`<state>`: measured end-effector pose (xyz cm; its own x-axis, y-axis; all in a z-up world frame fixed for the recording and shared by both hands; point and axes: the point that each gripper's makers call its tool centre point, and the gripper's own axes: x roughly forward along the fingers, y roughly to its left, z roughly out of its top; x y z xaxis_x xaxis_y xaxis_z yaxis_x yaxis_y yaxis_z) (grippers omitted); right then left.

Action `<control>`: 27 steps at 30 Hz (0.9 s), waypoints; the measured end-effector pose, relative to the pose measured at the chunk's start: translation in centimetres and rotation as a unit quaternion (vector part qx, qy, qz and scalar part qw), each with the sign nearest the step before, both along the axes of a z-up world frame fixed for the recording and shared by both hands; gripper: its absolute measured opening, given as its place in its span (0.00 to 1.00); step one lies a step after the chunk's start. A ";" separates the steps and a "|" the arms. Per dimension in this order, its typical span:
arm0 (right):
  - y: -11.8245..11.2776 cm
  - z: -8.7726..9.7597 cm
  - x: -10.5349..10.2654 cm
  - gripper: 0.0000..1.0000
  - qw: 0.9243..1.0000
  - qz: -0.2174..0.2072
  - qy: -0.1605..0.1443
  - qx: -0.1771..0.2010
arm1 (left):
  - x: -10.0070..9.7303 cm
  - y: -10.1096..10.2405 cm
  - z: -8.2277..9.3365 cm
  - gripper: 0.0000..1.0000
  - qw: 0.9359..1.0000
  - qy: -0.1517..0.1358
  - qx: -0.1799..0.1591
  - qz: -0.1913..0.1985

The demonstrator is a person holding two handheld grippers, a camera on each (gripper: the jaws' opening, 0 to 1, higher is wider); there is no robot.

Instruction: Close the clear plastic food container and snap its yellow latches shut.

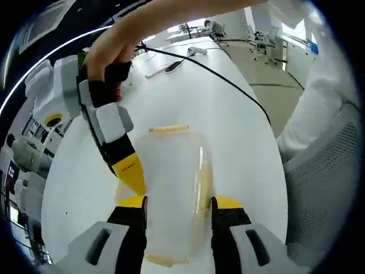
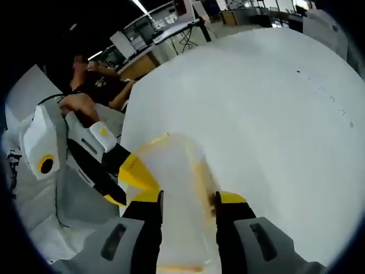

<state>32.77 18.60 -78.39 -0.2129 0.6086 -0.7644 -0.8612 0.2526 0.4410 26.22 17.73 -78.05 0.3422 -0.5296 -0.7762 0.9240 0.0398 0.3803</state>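
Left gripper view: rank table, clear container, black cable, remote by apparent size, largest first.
1. White table, largest.
2. Clear container, though it sits close to the camera, which inflates it.
3. Black cable, long but thin.
4. Remote, smallest, though far away, so its true size is unsure.

Container (image 1: 174,171), cable (image 1: 228,80) on white table (image 1: 239,148)

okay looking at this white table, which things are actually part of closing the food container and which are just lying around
Part of the job:
clear container
yellow latch on its far edge
left gripper, jaws either side of the container
right gripper, jaws either side too

Just lying about:
black cable across the table
remote-like device
white gadget at the far end
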 end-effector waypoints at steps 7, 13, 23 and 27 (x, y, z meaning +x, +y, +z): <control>0.2 0.0 -0.4 0.32 1.000 0.019 -0.004 -0.003 | 0.0 -0.1 -0.1 0.39 1.000 -0.002 -0.003 0.018; 0.2 -0.1 -0.5 0.31 1.000 0.013 0.002 -0.008 | 0.1 0.0 -0.1 0.37 1.000 -0.002 -0.004 0.028; -0.2 0.2 -0.7 0.30 1.000 0.018 0.011 -0.016 | 0.3 0.1 -0.1 0.34 0.999 -0.017 -0.002 0.029; -0.2 0.2 -0.9 0.29 0.999 0.028 0.014 -0.012 | 0.3 0.2 -0.1 0.34 1.000 -0.016 -0.006 0.024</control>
<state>31.91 18.42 -78.15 -0.2683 0.5762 -0.7720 -0.8615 0.2152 0.4600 26.50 17.88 -78.18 0.3923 -0.5216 -0.7577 0.9083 0.0896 0.4086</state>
